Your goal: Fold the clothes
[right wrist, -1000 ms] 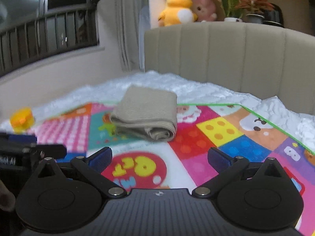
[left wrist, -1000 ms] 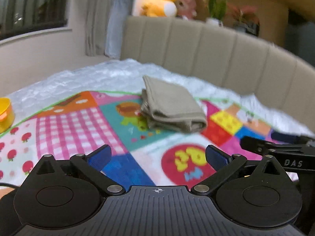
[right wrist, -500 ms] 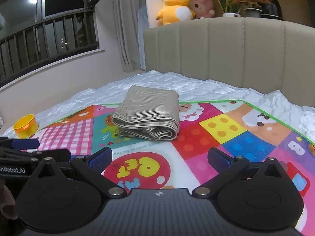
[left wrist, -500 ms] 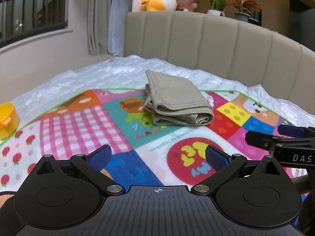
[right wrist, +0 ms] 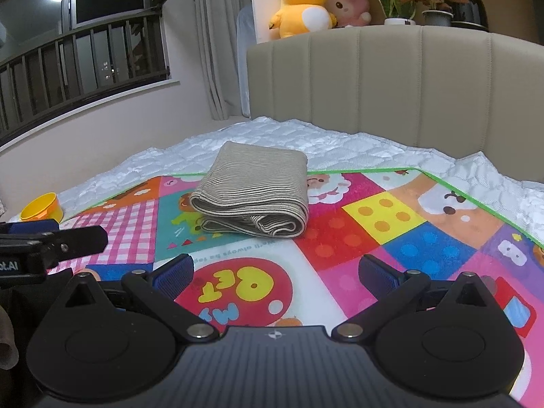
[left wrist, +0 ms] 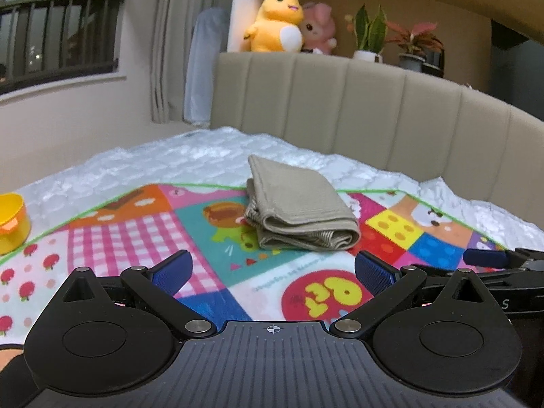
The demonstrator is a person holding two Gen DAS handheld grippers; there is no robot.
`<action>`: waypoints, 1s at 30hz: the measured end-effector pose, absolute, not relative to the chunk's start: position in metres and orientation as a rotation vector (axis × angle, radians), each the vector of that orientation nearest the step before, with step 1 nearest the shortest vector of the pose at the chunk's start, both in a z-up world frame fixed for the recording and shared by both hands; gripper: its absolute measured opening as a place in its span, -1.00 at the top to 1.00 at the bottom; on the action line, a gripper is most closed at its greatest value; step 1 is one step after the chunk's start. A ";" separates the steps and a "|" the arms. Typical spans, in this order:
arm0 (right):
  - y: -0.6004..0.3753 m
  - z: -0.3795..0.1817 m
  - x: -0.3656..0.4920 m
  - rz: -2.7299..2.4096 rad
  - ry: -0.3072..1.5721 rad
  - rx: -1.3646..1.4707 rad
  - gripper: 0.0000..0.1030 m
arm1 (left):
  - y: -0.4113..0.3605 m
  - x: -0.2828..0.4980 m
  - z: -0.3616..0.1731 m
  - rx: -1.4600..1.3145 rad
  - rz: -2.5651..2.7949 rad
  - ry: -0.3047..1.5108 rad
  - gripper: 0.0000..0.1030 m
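Note:
A beige striped garment (left wrist: 299, 205) lies folded into a thick rectangle on the colourful play mat (left wrist: 136, 238), near the mat's far edge; it also shows in the right wrist view (right wrist: 253, 192). My left gripper (left wrist: 273, 270) is open and empty, held back from the garment above the mat. My right gripper (right wrist: 276, 273) is open and empty too, also short of the garment. Each gripper shows at the edge of the other's view: the right one (left wrist: 493, 260) and the left one (right wrist: 51, 234).
The mat lies on a white quilted bed (left wrist: 176, 156) with a beige padded headboard (left wrist: 340, 108). A yellow cup (left wrist: 10, 224) stands at the mat's left edge, also in the right wrist view (right wrist: 40, 208). Plush toys (right wrist: 306, 6) and potted plants (right wrist: 428, 0) sit on the ledge behind.
Both grippers have tilted up and steadied; the garment sits lower and sharper in both views. The garment itself has not moved. Both grippers stay open.

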State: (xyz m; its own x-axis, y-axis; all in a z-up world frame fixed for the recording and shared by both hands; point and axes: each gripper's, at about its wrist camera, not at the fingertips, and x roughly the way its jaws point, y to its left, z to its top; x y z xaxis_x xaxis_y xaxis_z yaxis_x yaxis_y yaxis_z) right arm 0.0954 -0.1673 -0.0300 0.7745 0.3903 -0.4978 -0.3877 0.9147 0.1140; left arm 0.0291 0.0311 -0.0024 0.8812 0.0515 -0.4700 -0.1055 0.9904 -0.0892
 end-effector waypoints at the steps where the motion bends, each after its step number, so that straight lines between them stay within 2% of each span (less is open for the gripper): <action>1: -0.167 -0.030 0.096 0.421 0.542 0.004 -1.00 | 0.032 0.030 -0.004 -0.116 0.083 0.496 -1.00; 30: -0.167 -0.032 0.098 0.425 0.555 -0.003 -1.00 | 0.032 0.038 -0.010 -0.109 0.107 0.564 -1.00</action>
State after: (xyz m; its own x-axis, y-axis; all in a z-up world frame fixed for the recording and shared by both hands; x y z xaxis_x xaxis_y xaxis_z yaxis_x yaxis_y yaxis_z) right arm 0.0984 -0.1672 -0.0317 0.7656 0.3904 -0.5113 -0.3918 0.9134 0.1106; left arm 0.0376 0.0315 -0.0101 0.8401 0.0714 -0.5377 -0.1309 0.9887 -0.0732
